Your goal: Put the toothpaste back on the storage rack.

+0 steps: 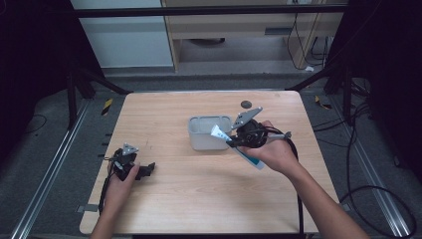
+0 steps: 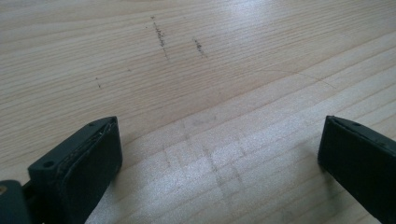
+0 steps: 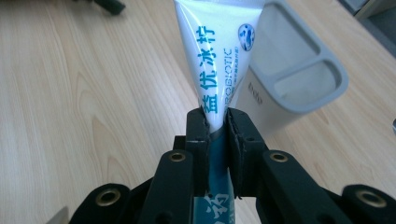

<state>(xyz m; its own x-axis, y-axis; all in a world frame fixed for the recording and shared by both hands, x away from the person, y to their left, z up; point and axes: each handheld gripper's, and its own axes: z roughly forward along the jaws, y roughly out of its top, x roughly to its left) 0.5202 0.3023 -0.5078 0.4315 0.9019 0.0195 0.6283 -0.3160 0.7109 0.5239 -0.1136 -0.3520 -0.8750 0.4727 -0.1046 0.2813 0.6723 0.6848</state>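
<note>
A white and blue toothpaste tube (image 3: 215,60) is pinched between the jaws of my right gripper (image 3: 216,122), which is shut on it. In the high view the tube (image 1: 219,132) slants in the air just right of a grey two-compartment holder (image 1: 209,132), held by the right gripper (image 1: 238,141). The holder (image 3: 299,70) stands close behind the tube in the right gripper view. My left gripper (image 1: 147,170) rests low at the table's left front, open, with bare wood between its fingers (image 2: 88,168).
The wooden table (image 1: 199,199) carries a small dark round disc (image 1: 246,104) near its far edge. Metal frame rails run along both sides of the table, and cables lie on the floor at the right.
</note>
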